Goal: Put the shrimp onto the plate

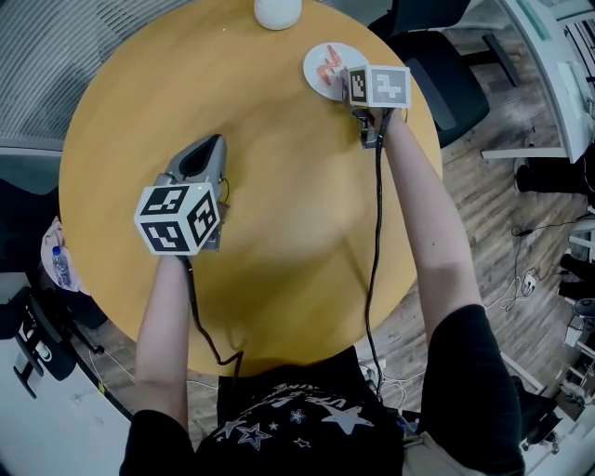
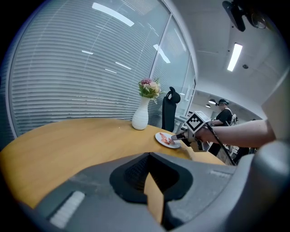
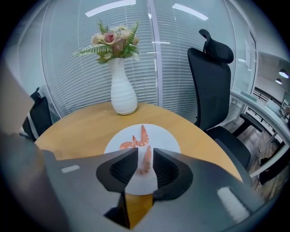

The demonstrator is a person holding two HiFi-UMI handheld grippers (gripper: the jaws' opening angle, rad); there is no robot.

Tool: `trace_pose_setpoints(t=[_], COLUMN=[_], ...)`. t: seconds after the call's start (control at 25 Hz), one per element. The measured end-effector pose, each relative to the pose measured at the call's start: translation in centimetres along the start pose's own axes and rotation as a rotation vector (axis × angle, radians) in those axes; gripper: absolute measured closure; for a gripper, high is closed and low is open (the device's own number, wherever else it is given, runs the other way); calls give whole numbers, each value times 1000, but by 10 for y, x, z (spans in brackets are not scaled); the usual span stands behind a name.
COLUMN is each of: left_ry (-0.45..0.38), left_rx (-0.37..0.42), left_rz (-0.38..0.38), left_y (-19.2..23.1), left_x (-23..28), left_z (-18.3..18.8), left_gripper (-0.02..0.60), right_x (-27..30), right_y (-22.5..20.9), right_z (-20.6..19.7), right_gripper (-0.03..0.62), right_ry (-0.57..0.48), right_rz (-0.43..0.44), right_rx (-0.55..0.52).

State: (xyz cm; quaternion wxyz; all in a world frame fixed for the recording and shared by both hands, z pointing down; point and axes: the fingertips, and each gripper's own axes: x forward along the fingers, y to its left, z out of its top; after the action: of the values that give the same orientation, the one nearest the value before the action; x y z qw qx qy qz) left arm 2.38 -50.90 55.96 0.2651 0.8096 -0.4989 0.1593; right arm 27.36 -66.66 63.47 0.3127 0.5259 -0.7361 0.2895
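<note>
1. Shrimp (image 3: 146, 161) is pinched between the right gripper (image 3: 145, 149) jaws, above the white plate (image 3: 168, 141); its near end is blurred.
2. Its long axis runs along the jaws, pointing away from the camera.
3. In the head view, the marker cube (image 1: 378, 85) covers these jaws.
4. Left gripper (image 2: 149, 172) jaws meet at the tips, empty, over the round table (image 2: 68, 140).

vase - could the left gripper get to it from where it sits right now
Probably yes. The table between the left gripper and the vase is bare, and the right gripper, pinching a shrimp over the plate, sits off to one side. The left jaws, together, would need opening.
</note>
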Motion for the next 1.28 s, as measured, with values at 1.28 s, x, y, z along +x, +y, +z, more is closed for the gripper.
trace_pose_setpoints(t=[1.28], left_ry=[-90], left_rx=[56], left_rz=[-85], left_y=[-21], left_x=[-142], left_z=[21], left_gripper=[580], right_x=[-188], right_y=[83], right_z=[-9], right_gripper=[502], right_ry=[-171], right_rz=[49], right_rx=[30])
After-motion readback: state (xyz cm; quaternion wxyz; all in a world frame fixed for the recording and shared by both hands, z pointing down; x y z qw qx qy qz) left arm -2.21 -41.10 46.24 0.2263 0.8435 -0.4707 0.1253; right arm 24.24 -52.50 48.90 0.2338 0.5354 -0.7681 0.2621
